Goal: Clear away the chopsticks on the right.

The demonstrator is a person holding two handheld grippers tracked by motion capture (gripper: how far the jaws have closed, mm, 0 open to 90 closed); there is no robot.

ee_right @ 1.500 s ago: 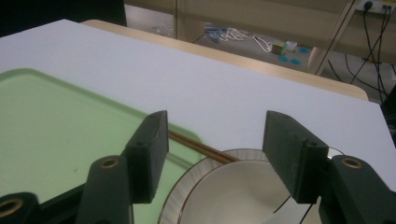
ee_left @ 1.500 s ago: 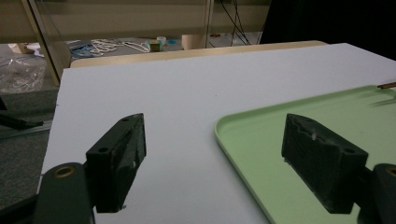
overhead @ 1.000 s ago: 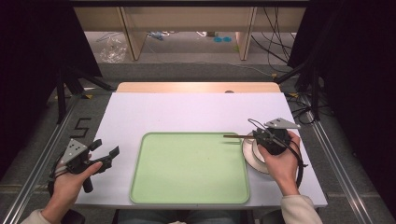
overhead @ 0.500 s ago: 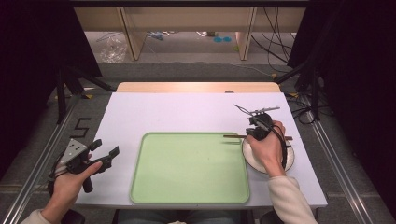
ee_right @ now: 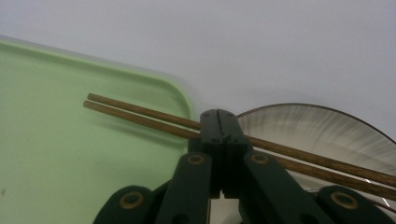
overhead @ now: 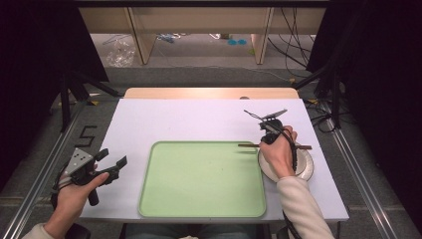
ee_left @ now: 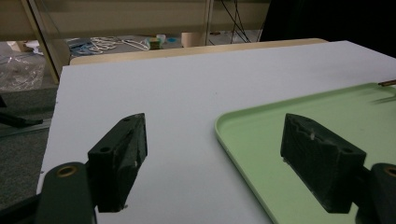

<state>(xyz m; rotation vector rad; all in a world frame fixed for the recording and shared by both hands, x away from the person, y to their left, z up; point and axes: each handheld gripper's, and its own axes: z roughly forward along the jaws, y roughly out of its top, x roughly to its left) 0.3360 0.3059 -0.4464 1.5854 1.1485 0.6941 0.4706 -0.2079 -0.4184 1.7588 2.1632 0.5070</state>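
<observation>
The right gripper (ee_right: 218, 119) has its fingers closed on a pair of brown chopsticks (ee_right: 140, 114), clamped near mid-length and held roughly level. Their free ends reach over the right rim of the green tray (overhead: 149, 199), while the other ends lie above the pale round plate (ee_right: 327, 130), which sits on the white bench (overhead: 189, 119) just beside the tray. The left gripper (ee_left: 212, 158) sits at the tray's left edge, fingers spread wide and holding nothing.
</observation>
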